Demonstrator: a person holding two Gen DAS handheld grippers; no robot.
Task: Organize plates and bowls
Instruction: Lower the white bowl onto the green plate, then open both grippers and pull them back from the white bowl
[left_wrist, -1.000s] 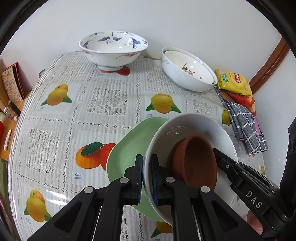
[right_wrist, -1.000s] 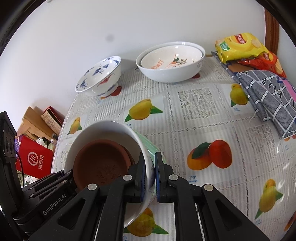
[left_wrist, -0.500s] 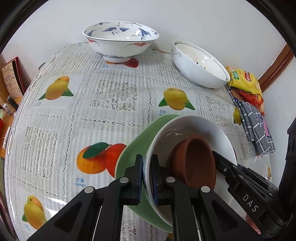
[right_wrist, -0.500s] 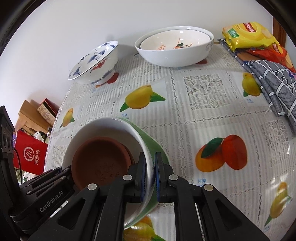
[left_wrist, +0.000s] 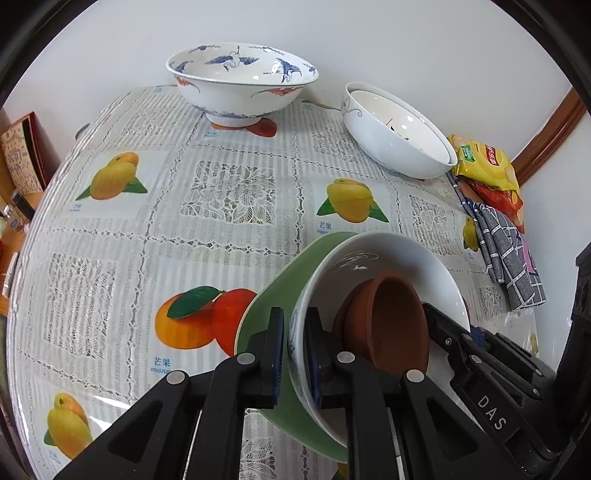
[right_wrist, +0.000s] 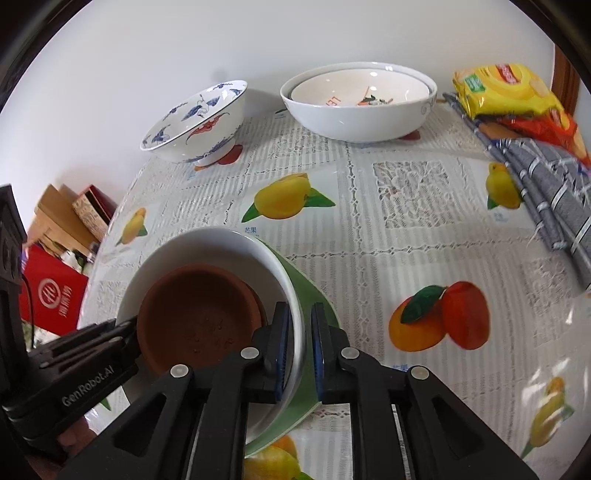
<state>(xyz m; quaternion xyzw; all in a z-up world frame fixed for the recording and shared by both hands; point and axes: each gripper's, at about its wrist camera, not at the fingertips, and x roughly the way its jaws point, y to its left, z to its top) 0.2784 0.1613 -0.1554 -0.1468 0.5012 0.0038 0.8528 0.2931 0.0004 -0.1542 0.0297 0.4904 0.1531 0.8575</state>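
Left gripper (left_wrist: 295, 354): jaws opening, white bowl (left_wrist: 388, 254) rim between.
Right gripper (right_wrist: 299, 350): jaws opening, opposite rim between.
Stack: bowl on green plate (left_wrist: 273, 306), lower centre; both equally near.

White bowl (left_wrist: 388, 266) w/ brown dish (left_wrist: 388, 325), green plate (left_wrist: 273, 310), fruit-print cloth (left_wrist: 221, 192).

Plain white wall (left_wrist: 369, 44) stood behind the table (left_wrist: 229, 192), which wore a lace-look cloth printed with fruit. Brown wooden trim (left_wrist: 550, 133) ran up the right corner. Cardboard and red boxes (right_wrist: 55, 291) sat low at left.
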